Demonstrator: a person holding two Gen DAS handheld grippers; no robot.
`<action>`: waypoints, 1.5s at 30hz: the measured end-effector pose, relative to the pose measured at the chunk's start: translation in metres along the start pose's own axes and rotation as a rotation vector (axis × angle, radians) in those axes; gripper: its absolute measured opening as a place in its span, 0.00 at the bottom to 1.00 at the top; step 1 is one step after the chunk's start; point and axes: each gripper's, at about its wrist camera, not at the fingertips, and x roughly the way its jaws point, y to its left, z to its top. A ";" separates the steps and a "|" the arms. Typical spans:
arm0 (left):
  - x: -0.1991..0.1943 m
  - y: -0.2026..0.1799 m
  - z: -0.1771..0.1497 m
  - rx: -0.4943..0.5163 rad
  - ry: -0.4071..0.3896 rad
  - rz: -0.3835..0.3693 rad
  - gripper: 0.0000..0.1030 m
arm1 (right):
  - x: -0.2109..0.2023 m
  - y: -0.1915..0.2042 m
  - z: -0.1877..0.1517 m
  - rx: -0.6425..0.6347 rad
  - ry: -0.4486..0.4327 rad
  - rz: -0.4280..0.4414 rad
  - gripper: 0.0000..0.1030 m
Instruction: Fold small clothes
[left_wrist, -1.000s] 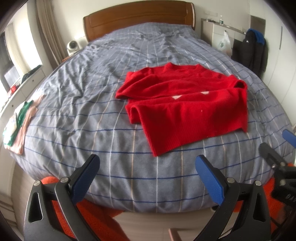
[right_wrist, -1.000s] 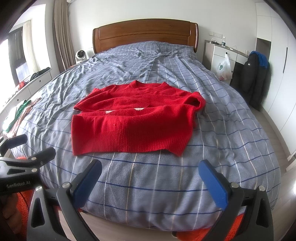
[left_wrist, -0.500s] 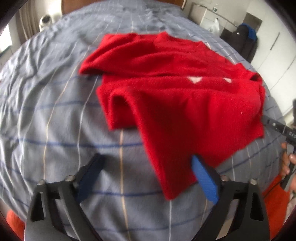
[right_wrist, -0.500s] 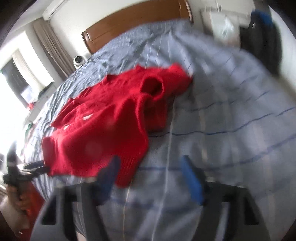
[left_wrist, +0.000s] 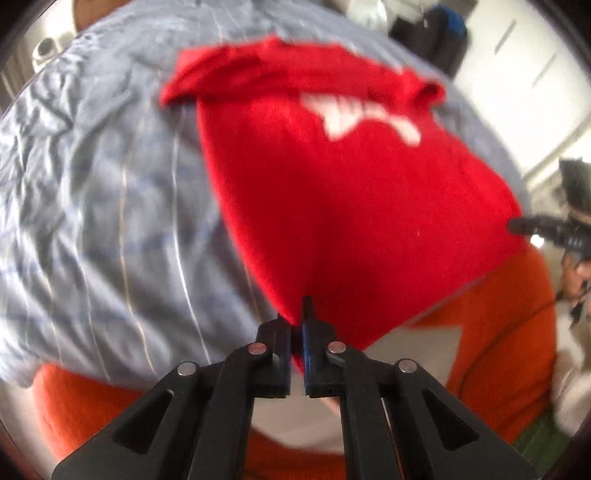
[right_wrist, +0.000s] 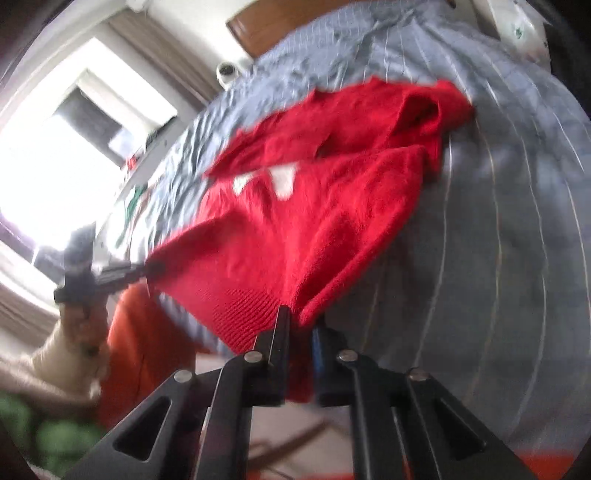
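Observation:
A red knit sweater with a white pattern lies on the grey checked bed, its hem pulled toward the near edge. My left gripper is shut on the hem's left corner. My right gripper is shut on the hem's right corner of the sweater. Each gripper also shows in the other's view: the right one at the right, the left one at the left. The sleeves lie folded over the chest.
The bed fills most of both views, with a wooden headboard at the far end. A dark jacket hangs at the far right. A small pile of clothes lies at the bed's left edge. An orange rug is underfoot.
Both grippers were open and apart from the sweater; they moved in to the hem corners and shut on them, and the hem is now lifted toward the bed's near edge.

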 end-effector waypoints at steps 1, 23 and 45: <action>0.005 -0.002 -0.004 0.016 0.013 0.030 0.03 | 0.006 0.003 -0.008 -0.004 0.035 -0.028 0.10; 0.076 -0.043 -0.019 0.080 0.091 0.312 0.14 | 0.099 -0.014 -0.030 0.087 0.199 -0.347 0.09; -0.014 -0.098 0.090 0.372 -0.330 0.349 0.73 | 0.008 0.014 0.033 0.008 -0.120 -0.411 0.52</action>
